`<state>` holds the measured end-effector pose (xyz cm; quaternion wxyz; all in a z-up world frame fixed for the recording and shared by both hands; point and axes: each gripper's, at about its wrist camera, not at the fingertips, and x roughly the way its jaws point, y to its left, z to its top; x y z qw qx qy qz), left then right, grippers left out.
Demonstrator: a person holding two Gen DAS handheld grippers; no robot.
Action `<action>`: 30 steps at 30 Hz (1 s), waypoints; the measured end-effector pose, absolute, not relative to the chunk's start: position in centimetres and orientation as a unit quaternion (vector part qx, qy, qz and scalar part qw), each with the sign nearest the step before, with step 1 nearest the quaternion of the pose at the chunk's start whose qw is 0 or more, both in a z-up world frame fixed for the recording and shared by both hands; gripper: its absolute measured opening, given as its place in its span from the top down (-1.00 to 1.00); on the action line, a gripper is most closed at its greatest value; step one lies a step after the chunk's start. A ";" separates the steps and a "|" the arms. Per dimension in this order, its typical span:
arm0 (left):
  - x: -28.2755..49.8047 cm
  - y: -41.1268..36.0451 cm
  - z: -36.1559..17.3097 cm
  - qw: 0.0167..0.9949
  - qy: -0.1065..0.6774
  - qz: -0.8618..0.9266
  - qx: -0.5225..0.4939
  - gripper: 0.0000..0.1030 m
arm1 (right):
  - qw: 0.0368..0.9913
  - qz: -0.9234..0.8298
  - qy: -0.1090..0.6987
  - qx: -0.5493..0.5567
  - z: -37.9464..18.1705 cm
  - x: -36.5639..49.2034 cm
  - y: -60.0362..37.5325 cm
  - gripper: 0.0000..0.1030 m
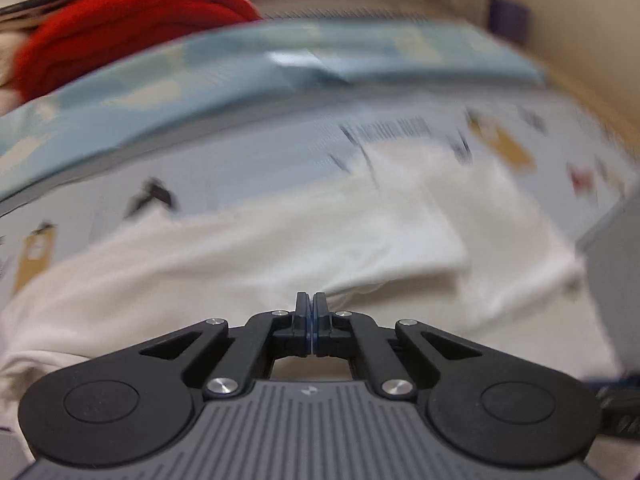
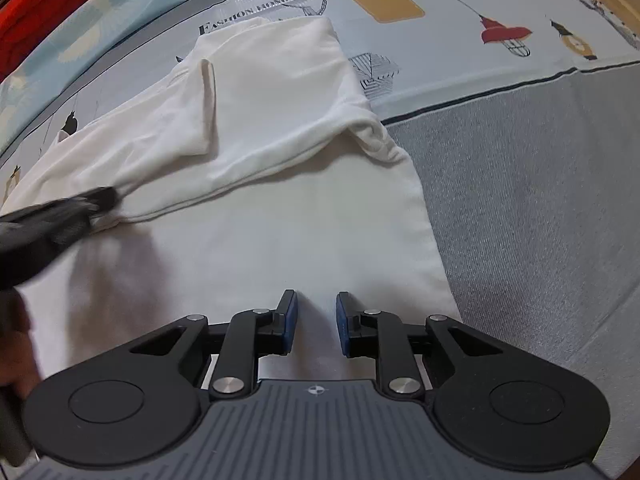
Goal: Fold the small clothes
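Note:
A white shirt lies partly folded on a printed bedsheet, its upper part doubled over the lower part. It also shows in the blurred left wrist view. My left gripper has its jaws together at a fold edge of the shirt; in the right wrist view it touches the shirt's left fold. I cannot tell whether cloth is pinched. My right gripper is open just above the shirt's lower part, holding nothing.
A grey fabric area lies to the right of the shirt. A red cloth and a light blue patterned cover lie behind the sheet. A beige wall stands at the far right.

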<state>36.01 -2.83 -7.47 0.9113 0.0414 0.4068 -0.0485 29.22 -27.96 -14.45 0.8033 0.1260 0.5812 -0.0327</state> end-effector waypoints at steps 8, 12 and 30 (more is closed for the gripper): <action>32.5 13.8 -0.4 0.925 0.342 0.129 -0.107 1.00 | 0.835 -0.013 0.541 0.100 -11.8 30.1 -25.1 0.54; 26.7 28.7 0.0 0.847 0.312 0.388 -0.188 1.00 | 0.831 0.003 0.546 0.105 -11.9 29.9 -23.2 0.54; 31.3 11.1 -4.9 0.901 0.398 -0.149 -0.088 0.47 | 0.840 0.011 0.530 0.113 -12.4 30.0 -19.0 0.54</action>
